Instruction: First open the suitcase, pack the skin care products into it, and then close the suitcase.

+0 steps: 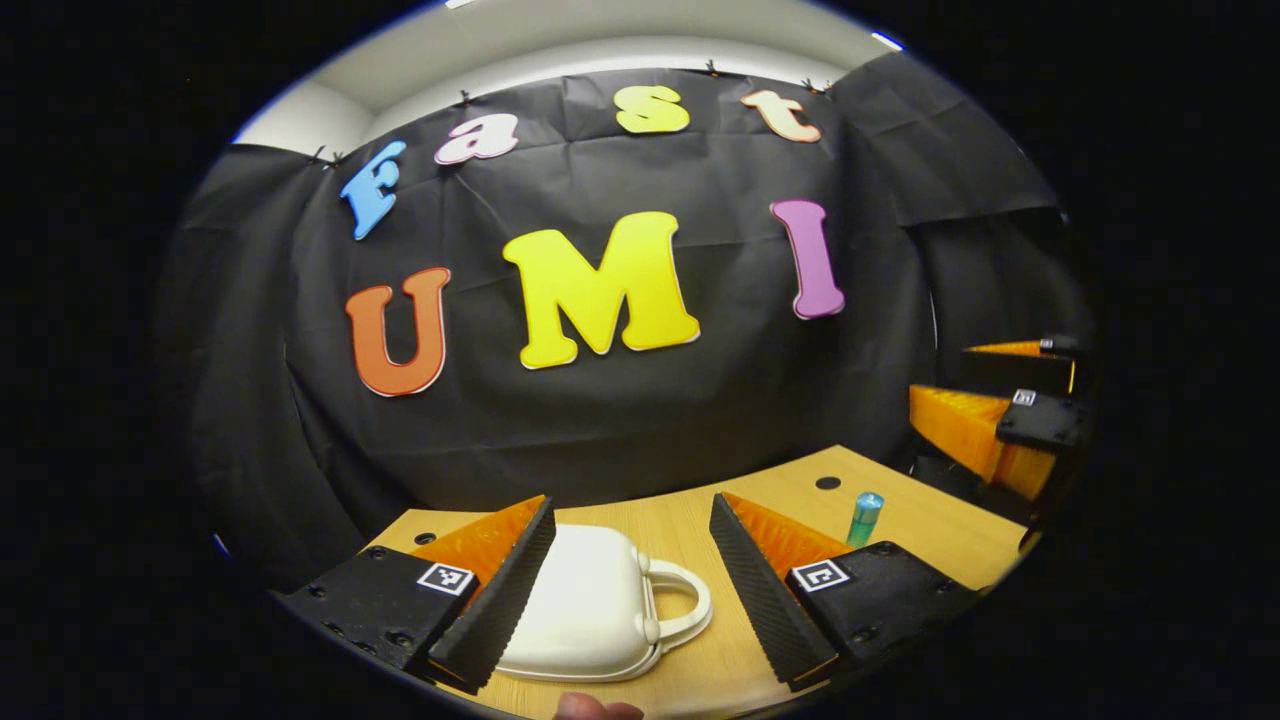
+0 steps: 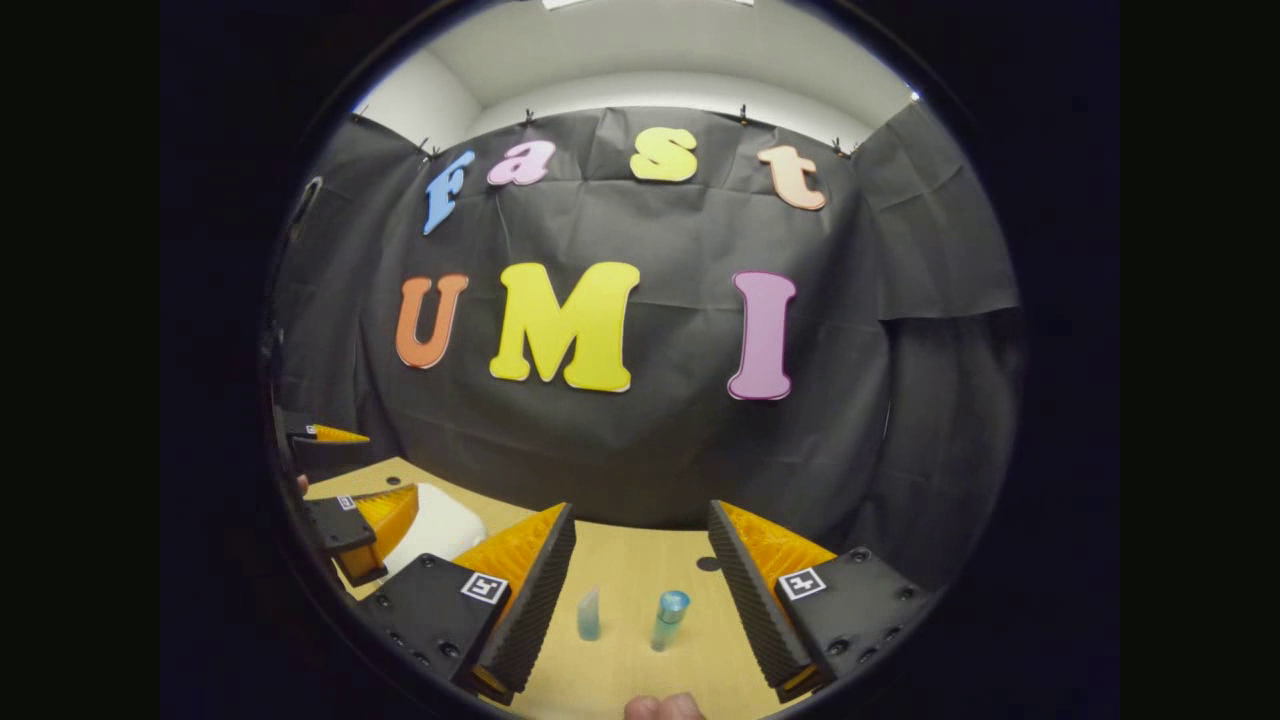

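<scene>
A small white suitcase (image 1: 590,610) lies shut on the wooden table (image 1: 930,530), its handle pointing right. My left gripper (image 1: 632,520) hovers open over it, the left finger above the case's left side. A teal bottle (image 1: 865,518) stands farther right. In the right gripper view, my right gripper (image 2: 640,525) is open, with the teal bottle (image 2: 669,618) and a small pale tube (image 2: 589,614) standing on the table between its fingers. The left gripper (image 2: 345,480) and the suitcase (image 2: 435,525) appear at the left there. The right gripper (image 1: 985,390) appears at the right edge of the left gripper view.
The black cloth wall hangs close behind the table's far edge. Small dark holes (image 1: 827,483) mark the tabletop. A fingertip (image 1: 590,708) shows at the bottom of the left gripper view, and another fingertip (image 2: 660,708) at the bottom of the right gripper view.
</scene>
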`<state>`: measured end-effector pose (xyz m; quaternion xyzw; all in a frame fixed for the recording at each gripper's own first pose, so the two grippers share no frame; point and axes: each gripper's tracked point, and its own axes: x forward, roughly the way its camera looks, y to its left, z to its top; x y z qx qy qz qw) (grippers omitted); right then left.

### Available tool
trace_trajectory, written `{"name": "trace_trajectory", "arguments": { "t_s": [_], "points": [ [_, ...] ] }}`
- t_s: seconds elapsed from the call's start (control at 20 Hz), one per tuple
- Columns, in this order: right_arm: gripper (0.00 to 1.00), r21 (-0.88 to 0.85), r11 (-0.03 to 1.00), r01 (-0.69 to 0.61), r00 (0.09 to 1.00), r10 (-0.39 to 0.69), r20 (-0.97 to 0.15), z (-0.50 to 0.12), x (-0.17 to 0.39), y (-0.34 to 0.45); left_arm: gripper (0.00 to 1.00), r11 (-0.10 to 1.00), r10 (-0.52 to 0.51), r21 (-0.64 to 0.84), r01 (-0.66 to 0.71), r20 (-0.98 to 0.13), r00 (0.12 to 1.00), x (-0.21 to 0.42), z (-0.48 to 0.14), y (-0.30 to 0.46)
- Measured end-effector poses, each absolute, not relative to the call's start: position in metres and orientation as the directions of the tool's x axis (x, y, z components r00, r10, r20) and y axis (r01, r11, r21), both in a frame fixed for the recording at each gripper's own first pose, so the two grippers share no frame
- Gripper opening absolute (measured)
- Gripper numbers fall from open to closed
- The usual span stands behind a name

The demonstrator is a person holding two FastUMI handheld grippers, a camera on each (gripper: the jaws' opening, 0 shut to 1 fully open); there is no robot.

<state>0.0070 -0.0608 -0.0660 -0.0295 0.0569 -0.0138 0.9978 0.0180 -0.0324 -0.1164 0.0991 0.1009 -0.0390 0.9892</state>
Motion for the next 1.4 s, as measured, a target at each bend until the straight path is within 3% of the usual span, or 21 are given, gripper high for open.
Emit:
{"name": "trace_trajectory", "arguments": {
  "t_s": [0.25, 0.7, 1.2, 1.4],
  "points": [
    [0.8, -0.077, 0.994, 0.081, 0.983, -0.092, -0.158, -0.088, 0.003, -0.101, 0.99, 0.902, -0.13, 0.343, 0.261, -0.361, 0.923, 0.024, -0.181, -0.063],
    [0.8, -0.073, 0.98, 0.183, 0.963, -0.194, -0.185, -0.105, -0.015, -0.161, 0.98, 0.628, -0.091, 0.611, 0.482, -0.557, 0.825, 0.035, -0.263, -0.069],
    [0.77, -0.067, 0.972, 0.223, 0.951, -0.232, -0.204, -0.115, -0.023, -0.18, 0.94, 0.522, 0.064, 0.662, 0.538, -0.66, 0.749, 0.047, -0.304, -0.033],
    [0.79, -0.048, 0.979, 0.199, 0.951, -0.205, -0.23, -0.126, -0.025, -0.17, 0.79, 0.521, 0.098, 0.644, 0.56, -0.697, 0.711, 0.054, -0.316, -0.03]
  ]
}}
